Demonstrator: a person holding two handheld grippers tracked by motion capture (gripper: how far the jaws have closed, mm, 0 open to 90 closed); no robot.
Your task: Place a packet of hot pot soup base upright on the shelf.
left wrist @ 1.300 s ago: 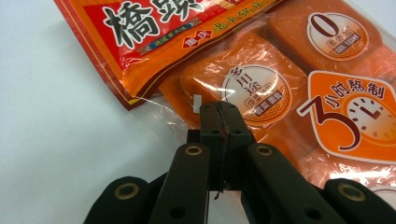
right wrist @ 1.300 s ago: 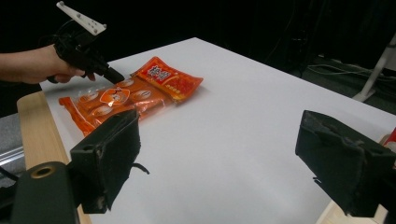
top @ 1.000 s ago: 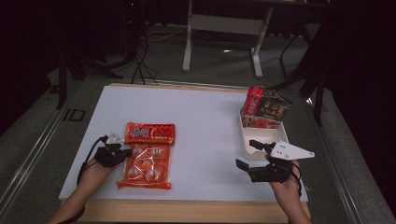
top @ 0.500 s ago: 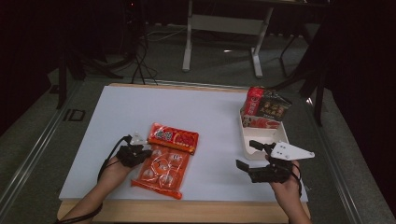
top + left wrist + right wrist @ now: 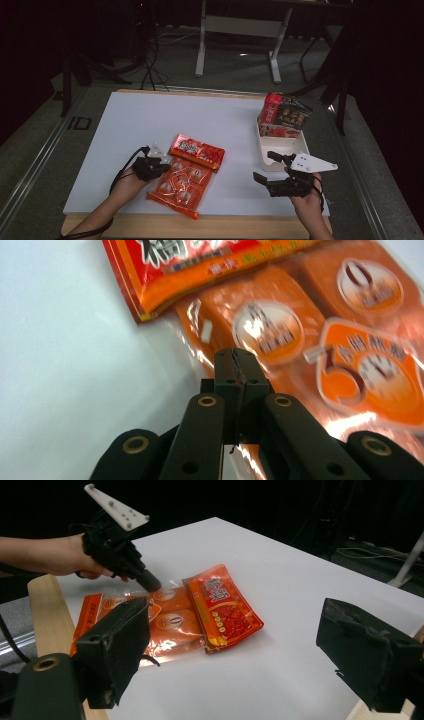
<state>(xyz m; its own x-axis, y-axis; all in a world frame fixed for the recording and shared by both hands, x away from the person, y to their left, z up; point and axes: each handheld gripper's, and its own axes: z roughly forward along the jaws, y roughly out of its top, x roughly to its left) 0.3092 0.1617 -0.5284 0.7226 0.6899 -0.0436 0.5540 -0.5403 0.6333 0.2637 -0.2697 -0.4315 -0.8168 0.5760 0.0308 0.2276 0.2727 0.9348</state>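
Left claw (image 5: 159,166) is down low on the near-left part of the white surface (image 5: 150,120), jaws pressed together and pinching the clear left edge of the orange snack pack (image 5: 186,181). From the left gripper view the two black jaws meet tip to tip right on the plastic film, with the round printed seals of the orange snack pack (image 5: 310,340) spread out just beyond them. The pack lies flat and tilted, its red header toward the far side, its near end close to the wooden edge (image 5: 200,226) of the surface.

Over on the right, the right claw (image 5: 267,170) hangs above the near-right area with jaws spread wide and nothing between them; the right gripper view shows both black pads well apart, looking across at the orange snack pack (image 5: 175,620) and the left claw (image 5: 150,582) pressing down at its edge.

Just beyond the right claw sits a white tray (image 5: 280,147), and at its far end a red and black food packet (image 5: 285,116) stands upright.
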